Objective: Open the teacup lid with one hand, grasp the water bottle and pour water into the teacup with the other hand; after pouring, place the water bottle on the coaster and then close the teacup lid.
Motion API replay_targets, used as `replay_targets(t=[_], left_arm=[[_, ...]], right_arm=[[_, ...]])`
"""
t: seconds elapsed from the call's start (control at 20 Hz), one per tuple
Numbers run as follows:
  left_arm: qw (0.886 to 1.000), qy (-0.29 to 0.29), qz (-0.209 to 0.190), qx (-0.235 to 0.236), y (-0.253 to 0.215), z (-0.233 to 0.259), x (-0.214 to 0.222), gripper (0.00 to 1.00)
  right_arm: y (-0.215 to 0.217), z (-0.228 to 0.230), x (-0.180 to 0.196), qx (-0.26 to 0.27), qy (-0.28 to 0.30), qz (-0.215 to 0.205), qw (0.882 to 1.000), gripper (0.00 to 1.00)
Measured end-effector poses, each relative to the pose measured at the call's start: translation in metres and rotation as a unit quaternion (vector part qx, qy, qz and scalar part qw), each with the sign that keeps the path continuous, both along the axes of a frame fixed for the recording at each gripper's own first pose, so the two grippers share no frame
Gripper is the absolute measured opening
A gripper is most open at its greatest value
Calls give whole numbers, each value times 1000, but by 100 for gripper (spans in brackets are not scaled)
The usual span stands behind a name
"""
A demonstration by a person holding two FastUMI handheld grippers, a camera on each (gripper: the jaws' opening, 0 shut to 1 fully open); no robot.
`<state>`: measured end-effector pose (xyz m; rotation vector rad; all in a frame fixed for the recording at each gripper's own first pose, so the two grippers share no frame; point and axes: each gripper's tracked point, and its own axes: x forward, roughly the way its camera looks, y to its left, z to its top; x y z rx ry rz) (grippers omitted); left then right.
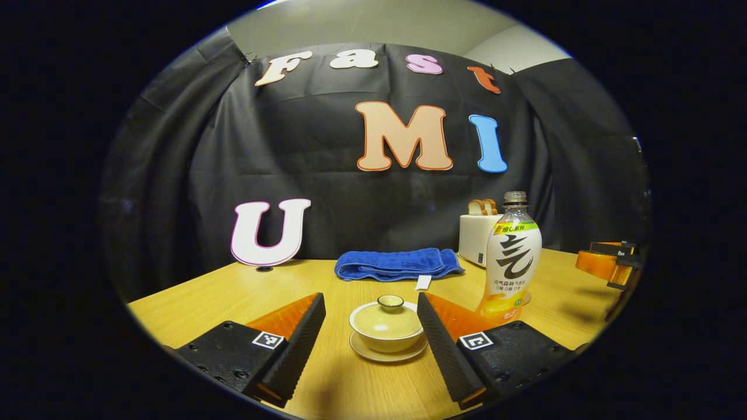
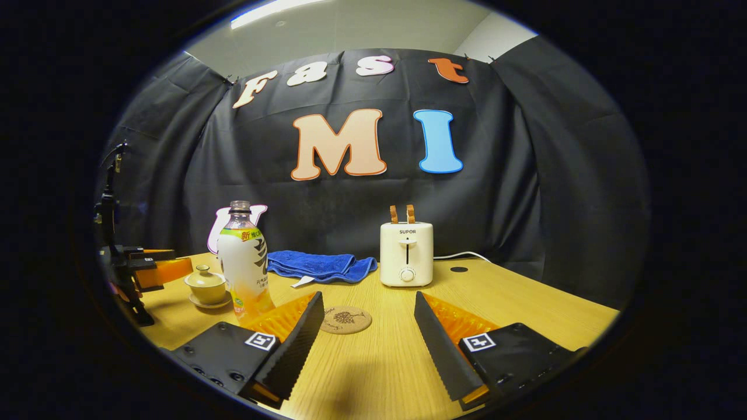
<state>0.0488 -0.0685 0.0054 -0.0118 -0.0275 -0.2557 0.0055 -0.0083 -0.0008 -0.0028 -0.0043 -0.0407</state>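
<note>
Black-fingered left hand-held gripper (image 1: 371, 326) gapes wide around the lidded teacup (image 1: 387, 322), touching nothing; right hand-held gripper (image 2: 369, 324) is equally wide, empty.

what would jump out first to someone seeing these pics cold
Probably the tall water bottle with its bold label, standing just right of the lidded teacup on its saucer, which sits framed between the open jaws of the left gripper. In the right gripper view, the white toaster with two slices sticking up stands at the back beside a folded blue towel, with a round coaster lying nearer on the wooden table.
</note>
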Motion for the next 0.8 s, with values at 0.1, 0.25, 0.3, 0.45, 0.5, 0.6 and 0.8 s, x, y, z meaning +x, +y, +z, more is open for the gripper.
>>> replay_targets(t=[0.1,0.25,0.3,0.45,0.5,0.6,0.8], left_arm=[[1000,1,-3,1,-3,-1,6,93],[1000,17,-18,6,-12,-7,15,93],[999,27,-27,8,-15,-10,17,93],[999,31,-36,11,-18,-11,21,92],[999,31,-38,12,-20,-11,23,91],[998,46,-44,17,-23,-17,27,87],[996,72,-52,32,-26,-25,29,79]], right_arm=[[0,0,-1,0,0,0,1000,95],[3,0,1,0,1,7,1000,95],[3,0,1,0,0,7,1000,95],[2,0,1,0,0,8,1000,94],[3,0,0,0,1,8,1000,95],[4,0,0,0,1,10,1000,99],[4,0,0,0,1,10,1000,95]])
